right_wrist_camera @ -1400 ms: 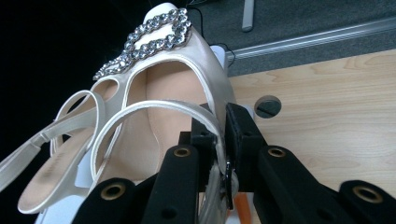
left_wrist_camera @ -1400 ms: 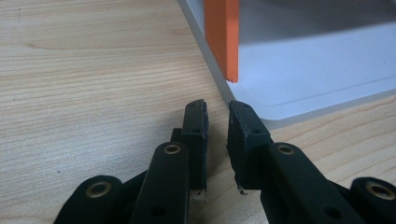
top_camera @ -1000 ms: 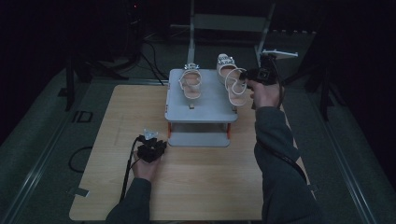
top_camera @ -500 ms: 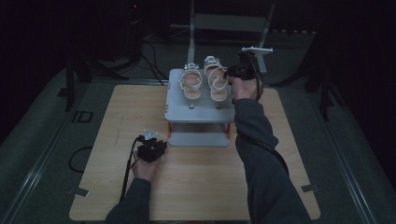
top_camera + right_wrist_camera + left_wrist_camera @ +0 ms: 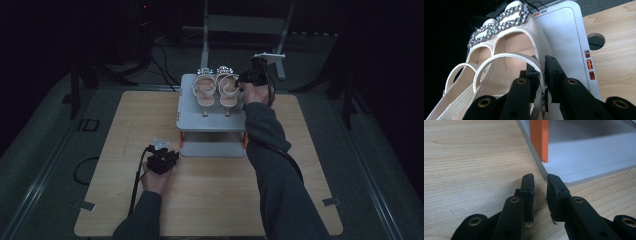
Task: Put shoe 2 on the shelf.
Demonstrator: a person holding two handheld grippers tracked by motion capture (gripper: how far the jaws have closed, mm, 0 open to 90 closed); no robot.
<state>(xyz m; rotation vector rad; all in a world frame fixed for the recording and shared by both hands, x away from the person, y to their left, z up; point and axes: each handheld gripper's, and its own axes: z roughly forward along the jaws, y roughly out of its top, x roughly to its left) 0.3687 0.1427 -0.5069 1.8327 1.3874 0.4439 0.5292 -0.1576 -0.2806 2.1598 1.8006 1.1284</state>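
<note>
Up on the grey two-tier rack (image 5: 210, 120) at the far side of the wooden table (image 5: 215, 200), both cream shoes sit side by side. The left shoe (image 5: 204, 91) is placed; the right shoe (image 5: 228, 91) looks nearly there too, touching its partner. The right gripper (image 5: 542, 75) pinches its heel strap (image 5: 499, 58), release remaining. The left gripper (image 5: 540, 195) rests by the rack's base, jaws slightly apart, holding nothing.

Right claw (image 5: 541, 72) clamped, arm outstretched; left claw (image 5: 540, 192) slightly parted.
</note>
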